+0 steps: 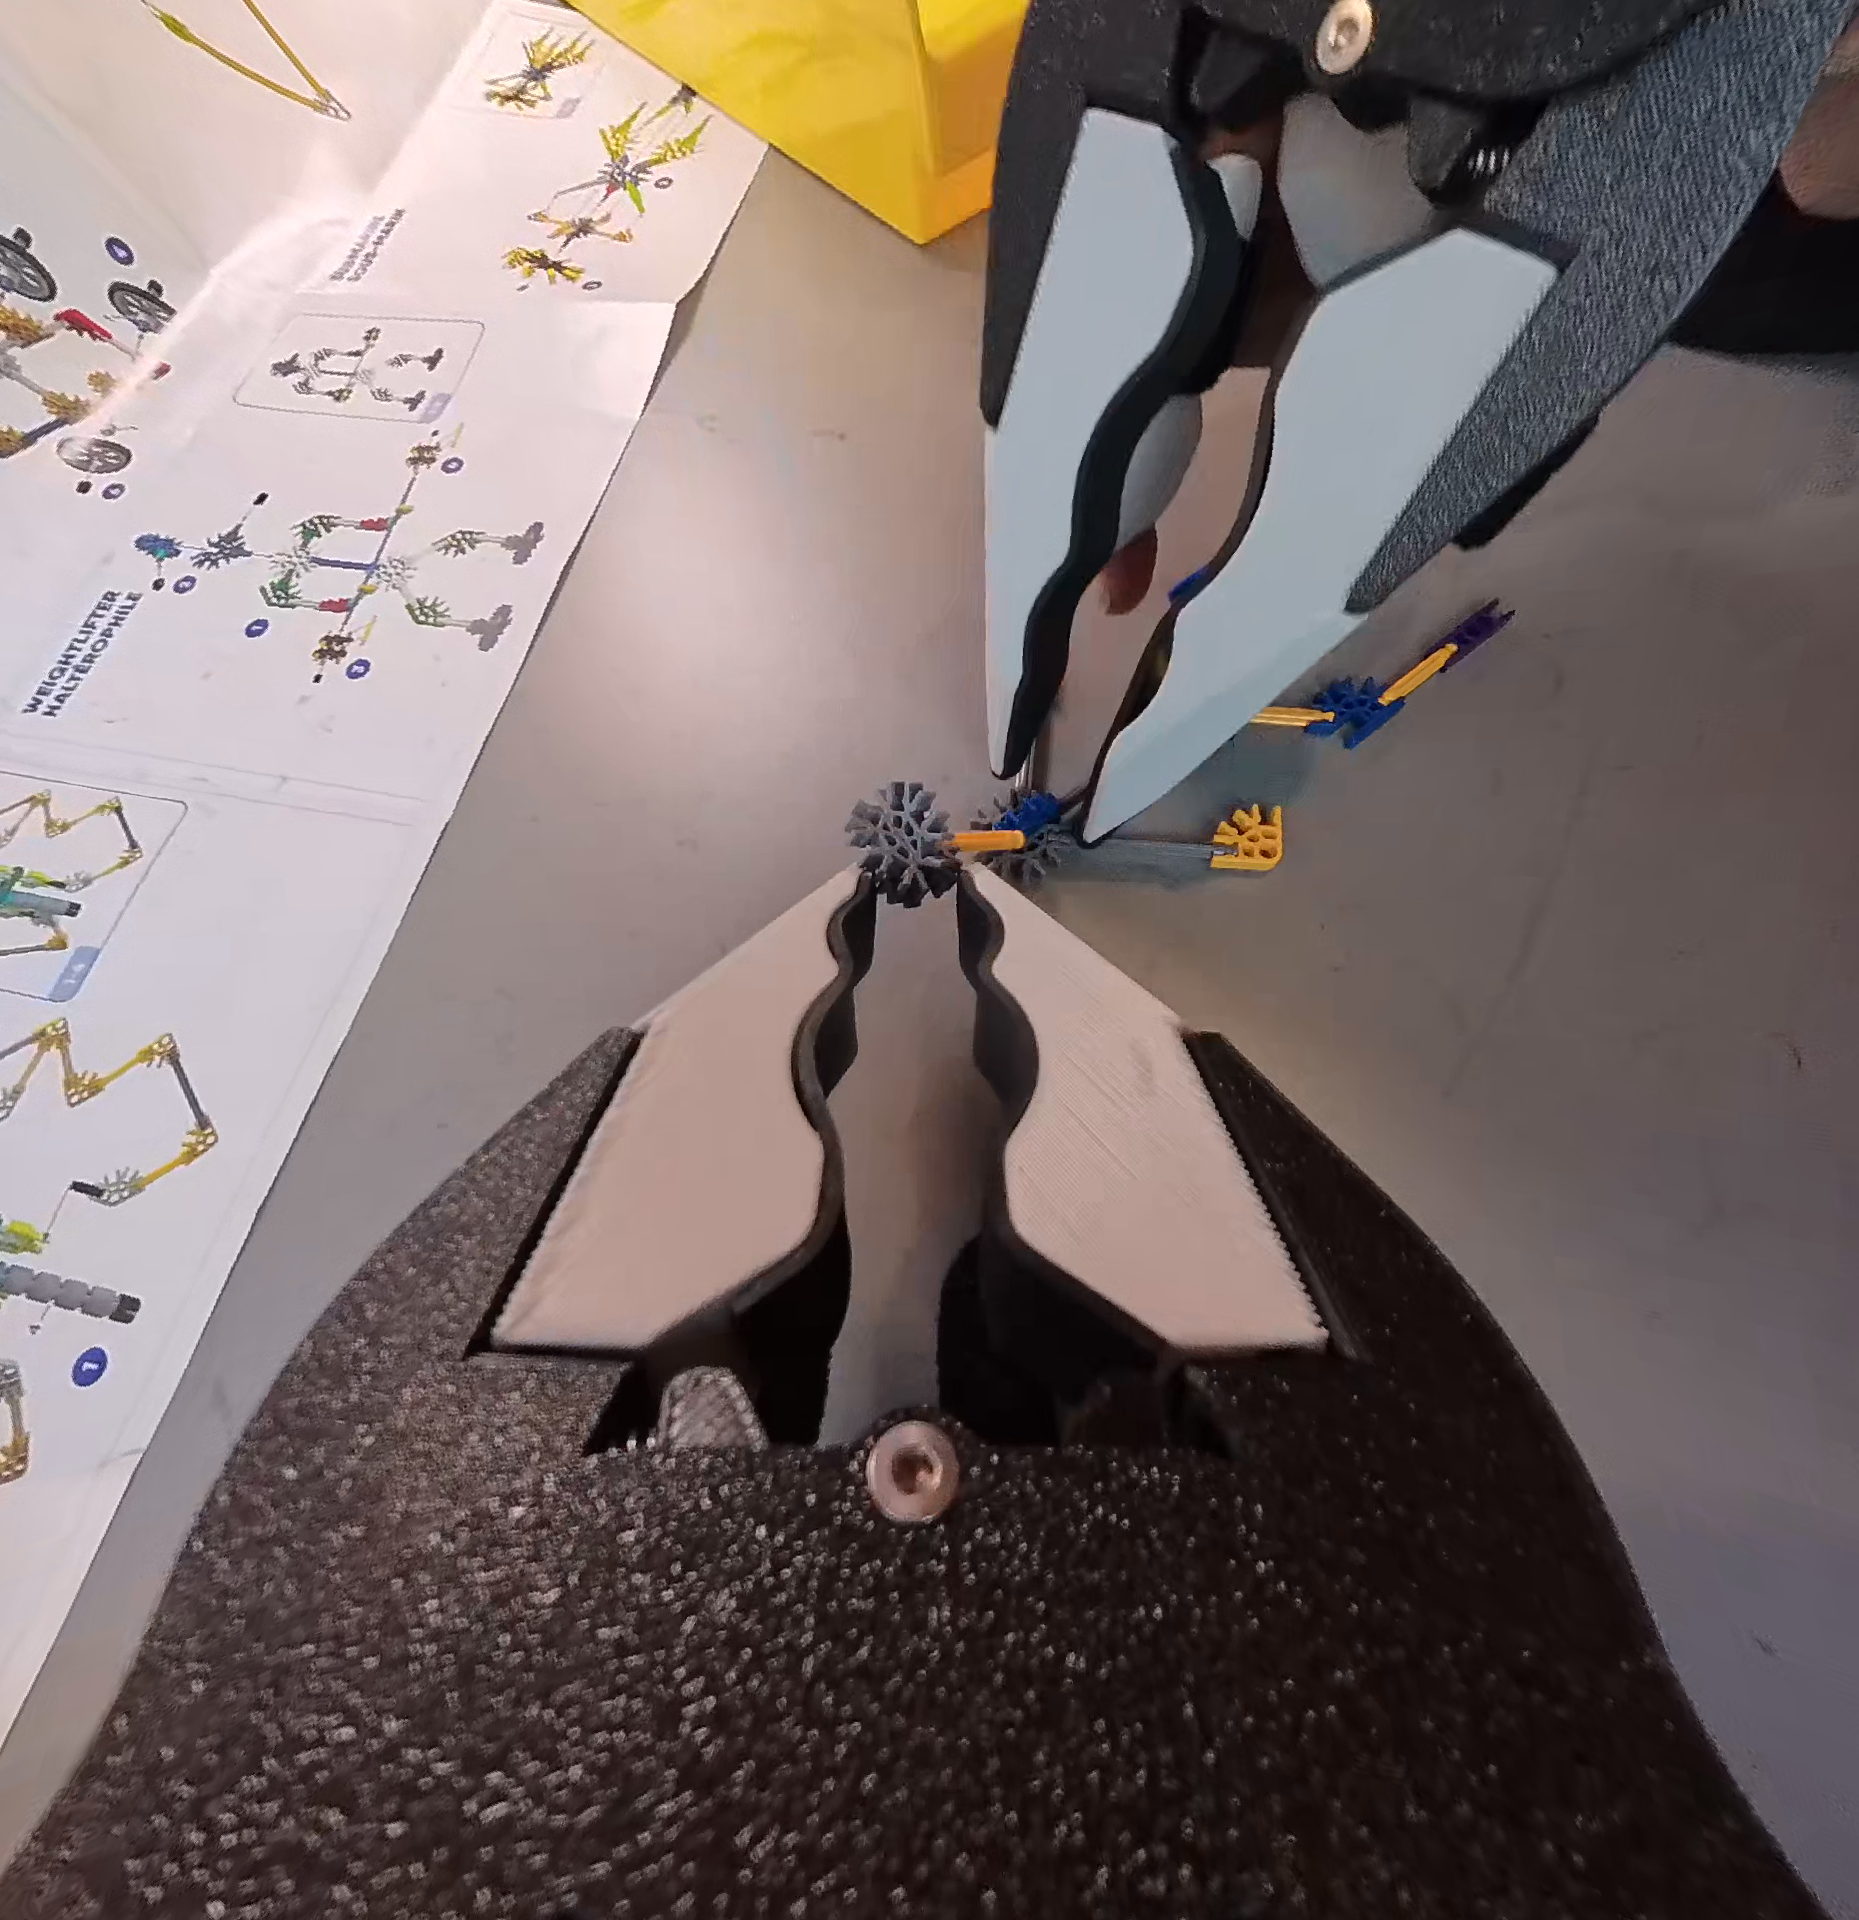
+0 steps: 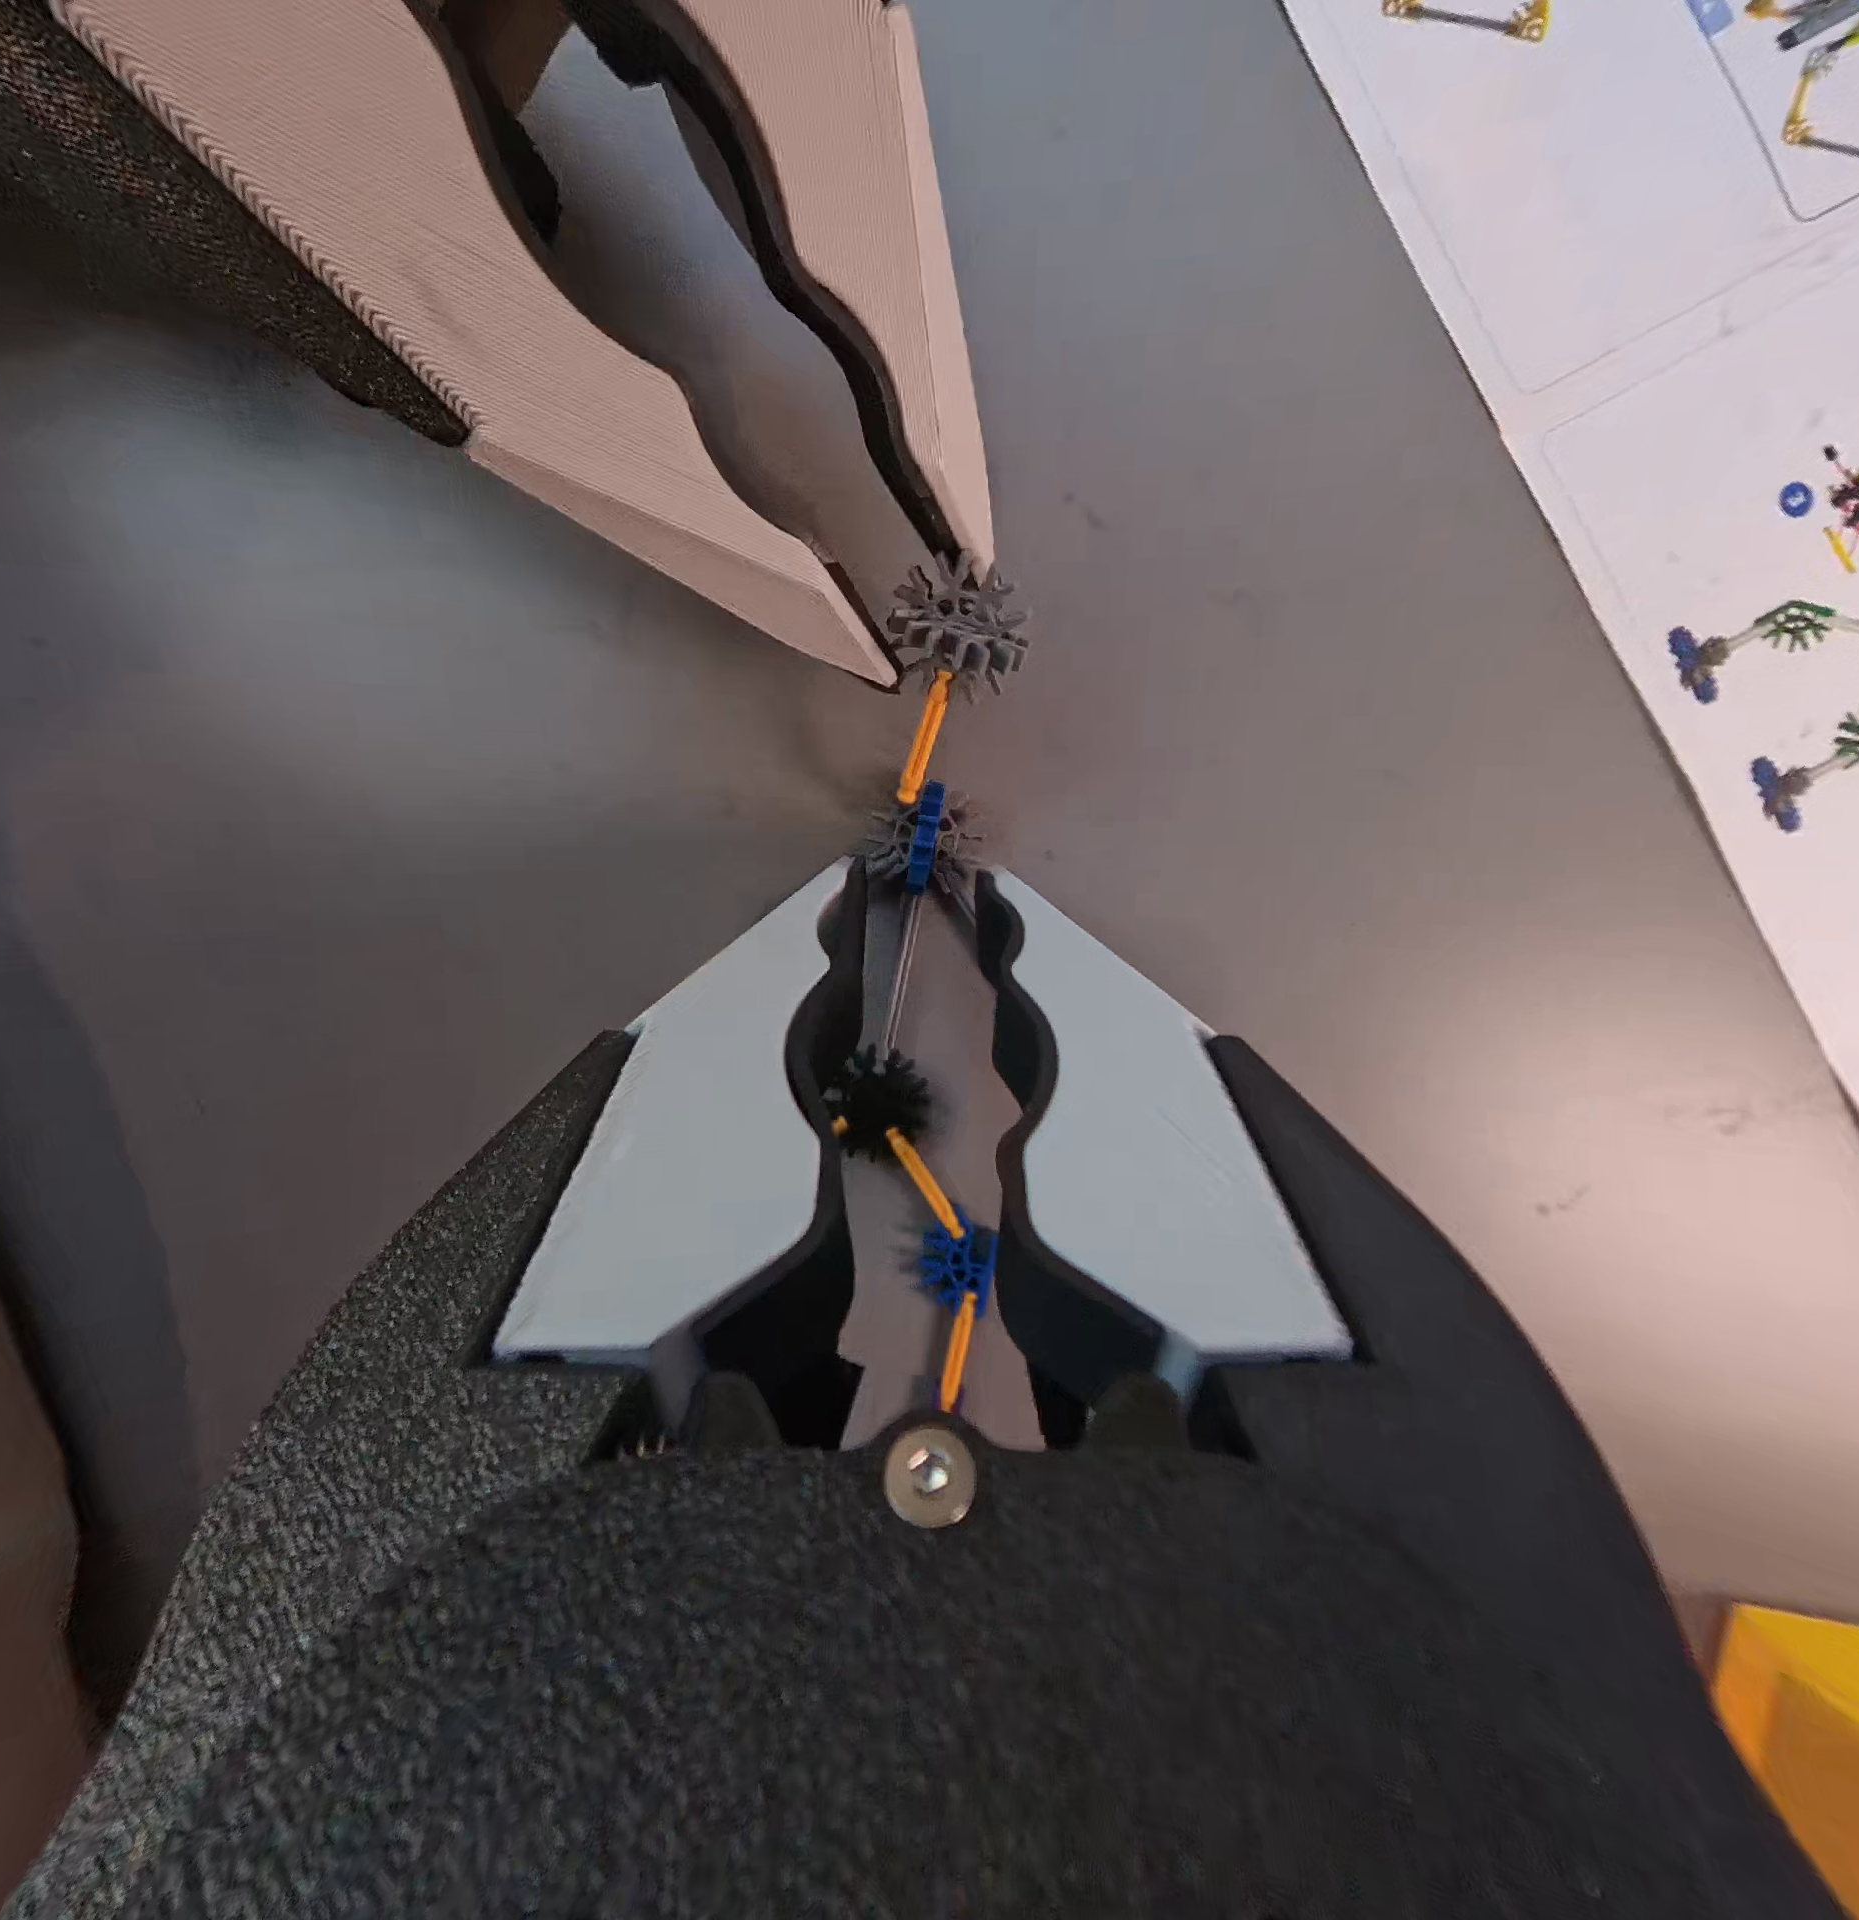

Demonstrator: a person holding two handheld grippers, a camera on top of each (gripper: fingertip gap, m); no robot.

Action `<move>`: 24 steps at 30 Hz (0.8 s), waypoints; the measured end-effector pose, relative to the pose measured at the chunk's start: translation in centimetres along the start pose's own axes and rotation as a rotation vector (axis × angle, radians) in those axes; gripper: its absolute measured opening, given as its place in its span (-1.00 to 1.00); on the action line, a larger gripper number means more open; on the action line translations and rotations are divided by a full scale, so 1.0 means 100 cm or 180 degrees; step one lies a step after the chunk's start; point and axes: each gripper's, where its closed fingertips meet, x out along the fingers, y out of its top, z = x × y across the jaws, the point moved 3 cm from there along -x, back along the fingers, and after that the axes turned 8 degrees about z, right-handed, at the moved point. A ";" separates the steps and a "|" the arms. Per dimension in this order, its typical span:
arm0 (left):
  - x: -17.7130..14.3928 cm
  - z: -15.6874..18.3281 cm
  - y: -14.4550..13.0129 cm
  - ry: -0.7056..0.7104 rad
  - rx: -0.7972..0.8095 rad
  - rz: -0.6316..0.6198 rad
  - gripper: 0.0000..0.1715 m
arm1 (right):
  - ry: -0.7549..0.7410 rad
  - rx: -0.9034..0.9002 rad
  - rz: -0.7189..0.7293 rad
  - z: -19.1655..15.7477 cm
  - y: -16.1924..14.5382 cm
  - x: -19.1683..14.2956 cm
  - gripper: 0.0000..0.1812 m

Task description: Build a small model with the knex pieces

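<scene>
A small rod-and-connector toy assembly lies on the grey table (image 1: 1527, 1143). My left gripper (image 1: 912, 883) is shut on a grey snowflake connector (image 1: 901, 842) at its fingertips. A short orange rod (image 1: 987, 840) joins that connector to a blue-and-grey connector (image 1: 1031, 821). My right gripper (image 2: 922, 873) is shut on the blue-and-grey connector (image 2: 920, 831), coming from the opposite side. The left gripper (image 2: 930, 618) also shows in the right wrist view, holding the grey snowflake (image 2: 956, 629). Behind the right fingertips run a grey rod (image 2: 889, 956), a black connector (image 2: 883, 1107) and a blue connector (image 2: 956, 1257).
A printed instruction sheet (image 1: 281, 520) covers the table's left side and shows in the right wrist view (image 2: 1683, 312). A yellow box (image 1: 873, 94) stands at the back. A yellow corner connector (image 1: 1249, 836) and a purple piece (image 1: 1476, 629) belong to the assembly's far end. The tips of one gripper are about 4 cm away from the tips of the other.
</scene>
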 end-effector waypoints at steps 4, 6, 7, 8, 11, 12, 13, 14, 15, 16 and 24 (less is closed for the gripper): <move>0.000 -0.001 -0.001 0.0036 -0.0077 -0.0009 -0.82 | -0.0103 -0.0071 0.0272 -0.001 0.003 0.005 -0.98; 0.000 0.000 -0.002 0.0060 -0.0091 -0.0026 -0.82 | 0.0022 -0.0297 0.0291 0.000 0.003 0.005 -0.97; 0.000 0.001 -0.002 0.0075 -0.0099 -0.0038 -0.82 | 0.0112 -0.0396 0.0284 0.001 0.003 0.005 -0.97; 0.000 0.002 -0.002 0.0100 -0.0103 -0.0055 -0.82 | 0.0186 -0.0498 0.0269 0.002 0.002 0.004 -0.98; -0.003 0.003 -0.001 0.0289 -0.0075 -0.0104 -0.82 | 0.0473 -0.0864 0.0246 0.002 -0.001 0.001 -0.99; -0.004 0.004 -0.001 0.0347 -0.0078 -0.0115 -0.82 | 0.0557 -0.0909 0.0260 0.001 -0.002 0.001 -0.98; -0.005 0.006 -0.001 0.0392 -0.0093 -0.0122 -0.82 | 0.0608 -0.0898 0.0279 0.000 -0.002 0.001 -0.98; -0.005 0.007 -0.001 0.0434 -0.0120 -0.0132 -0.82 | 0.0650 -0.0887 0.0315 -0.001 -0.002 0.001 -0.98; -0.006 0.009 -0.001 0.0490 -0.0156 -0.0148 -0.82 | 0.0676 -0.0884 0.0359 -0.003 -0.002 0.002 -0.98; -0.006 0.010 -0.002 0.0555 -0.0189 -0.0162 -0.82 | 0.0674 -0.0877 0.0400 -0.004 -0.002 0.002 -0.97; -0.011 0.025 -0.001 0.0933 -0.0587 -0.0180 -0.83 | 0.0512 -0.0596 0.0587 -0.014 0.003 -0.004 -0.77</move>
